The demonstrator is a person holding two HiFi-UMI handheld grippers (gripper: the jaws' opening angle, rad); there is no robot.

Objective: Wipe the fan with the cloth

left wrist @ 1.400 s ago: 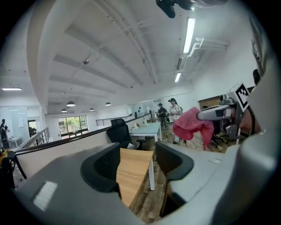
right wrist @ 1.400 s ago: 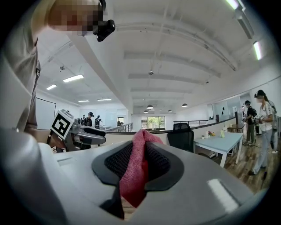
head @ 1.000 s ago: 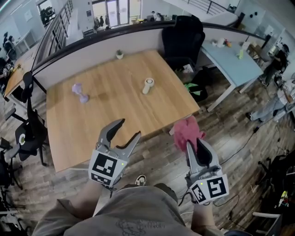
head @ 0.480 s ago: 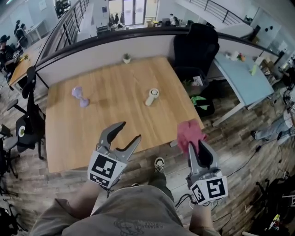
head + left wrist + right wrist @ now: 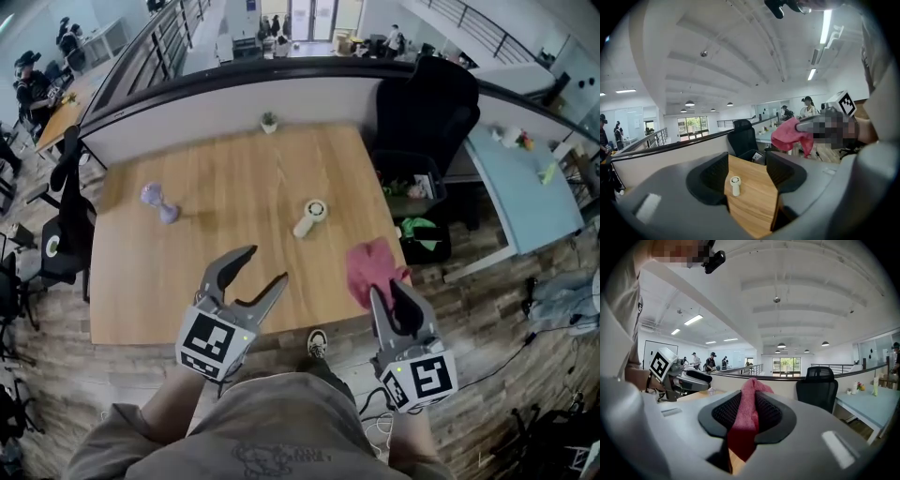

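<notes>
Our right gripper clamps the cloth at the table's near right edge; our left gripper gapes, holding nothing; the fan lies mid-table; a bin far right holds clutter

— What's around you?
— You stand on a wood-plank floor at a wooden counter, with a low grey partition behind it.
— And to your right?
— A black office chair and a pale blue table. Above you, strip lights on a white ceiling.

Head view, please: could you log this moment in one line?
left gripper open | right gripper holds cloth | fan untouched on table
</notes>
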